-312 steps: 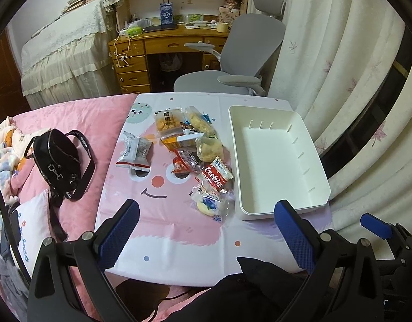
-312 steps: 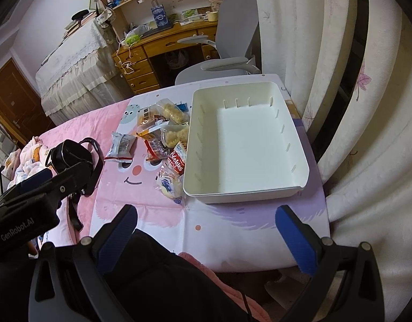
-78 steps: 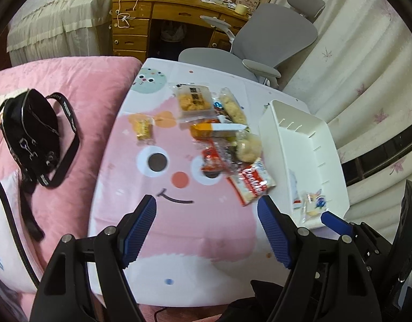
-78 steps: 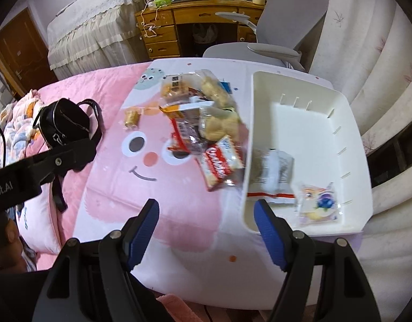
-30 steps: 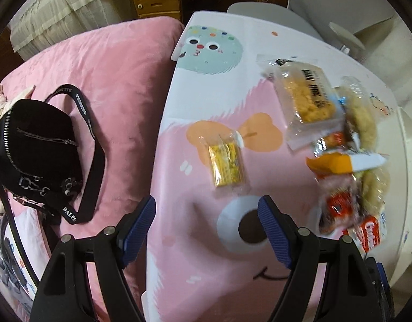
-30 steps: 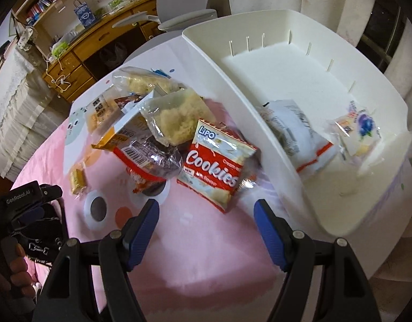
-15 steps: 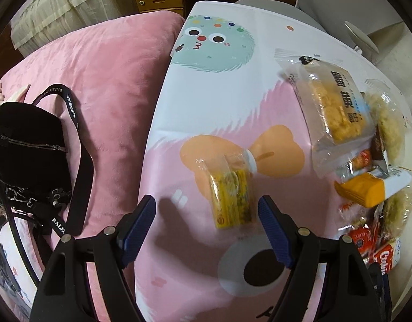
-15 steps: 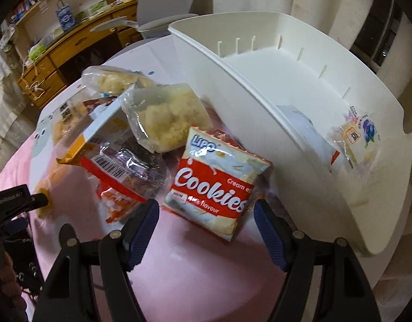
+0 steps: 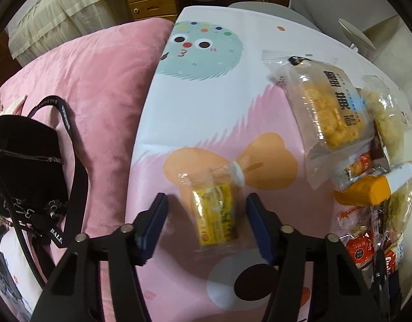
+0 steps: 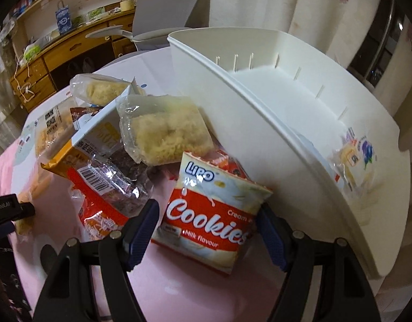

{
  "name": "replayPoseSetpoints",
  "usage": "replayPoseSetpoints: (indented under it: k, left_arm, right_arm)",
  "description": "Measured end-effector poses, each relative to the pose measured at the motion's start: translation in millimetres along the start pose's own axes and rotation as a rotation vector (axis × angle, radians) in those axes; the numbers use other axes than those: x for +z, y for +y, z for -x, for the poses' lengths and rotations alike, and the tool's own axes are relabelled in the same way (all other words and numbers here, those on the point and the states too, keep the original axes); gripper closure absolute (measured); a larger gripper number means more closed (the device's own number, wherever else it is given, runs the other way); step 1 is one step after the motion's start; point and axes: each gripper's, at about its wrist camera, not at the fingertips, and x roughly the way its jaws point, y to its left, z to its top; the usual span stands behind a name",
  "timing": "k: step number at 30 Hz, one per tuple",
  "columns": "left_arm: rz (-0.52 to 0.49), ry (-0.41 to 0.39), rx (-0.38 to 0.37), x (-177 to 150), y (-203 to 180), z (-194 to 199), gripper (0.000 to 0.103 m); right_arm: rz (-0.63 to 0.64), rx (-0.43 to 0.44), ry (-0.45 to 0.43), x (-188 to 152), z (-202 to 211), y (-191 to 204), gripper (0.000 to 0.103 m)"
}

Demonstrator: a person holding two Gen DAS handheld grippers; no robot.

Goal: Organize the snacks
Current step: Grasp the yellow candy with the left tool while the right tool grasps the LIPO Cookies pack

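In the left wrist view we find a black shoulder bag (image 9: 23, 166) lying on a pink cushion (image 9: 93, 86) at the far left, its strap trailing toward the worktop (image 9: 206, 102), which wears a cartoon-printed cloth. Next, our left hand-held gripper (image 9: 206, 222) points steeply down over a small yellow snack packet (image 9: 215, 216) in clear wrap, lying flat on an orange bow in the print. The packet sits between the blue pads (image 9: 155, 222); the jaws are closing, yet a gap shows on each side and neither pad presses it. Further right lies a long clear bag of golden puffs (image 9: 326, 118), and beyond it, at the frame edge, the pile of other snacks begins, an orange-and-white box (image 9: 372, 190) among them.

In the right wrist view the same pile fills the left half: the box (image 10: 80, 145), a dark foil pack with a barcode (image 10: 109, 179), and a clear bag of pale crumbly pieces (image 10: 163, 131). Our right hand-held gripper (image 10: 206, 230) stands open astride a red-and-white cookies packet (image 10: 214, 214), which lies flat on the cloth just beside the white bin (image 10: 259, 123); whether the right-hand pad touches the wrapper's edge we cannot tell. Inside the bin, near its right wall, rests a small packet with a blue print (image 10: 358, 153).
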Motion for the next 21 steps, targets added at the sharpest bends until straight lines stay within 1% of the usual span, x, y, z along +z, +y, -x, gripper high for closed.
replayPoseSetpoints:
  k: [2, 3, 5, 7, 13, 16, 21]
  left_arm:
    - [-0.003, 0.001, -0.009, 0, -2, 1, 0.055]
    - [-0.006, 0.000, -0.012, 0, -2, 1, 0.058]
    - [-0.019, 0.000, -0.013, 0, -5, 2, 0.068]
    - [-0.027, 0.000, -0.015, -2, -8, 3, 0.074]
    - [-0.023, -0.016, -0.012, -6, -9, 6, 0.079]
    - [-0.021, -0.014, -0.011, -9, -7, 7, 0.079]
    - [-0.010, 0.004, -0.010, -23, 1, 12, 0.079]
  right_arm:
    - [0.025, -0.018, -0.001, 0, -1, 4, 0.030]
    - [0.033, -0.020, -0.001, 1, -2, 4, 0.031]
    - [0.047, -0.021, 0.002, 0, -2, 5, 0.034]
    - [0.055, -0.021, 0.003, 0, -1, 4, 0.037]
    - [0.092, -0.011, 0.004, -3, 1, 2, 0.043]
    - [0.099, -0.003, 0.000, -5, 2, 0, 0.048]
    - [0.101, 0.024, 0.004, -9, 7, -5, 0.051]
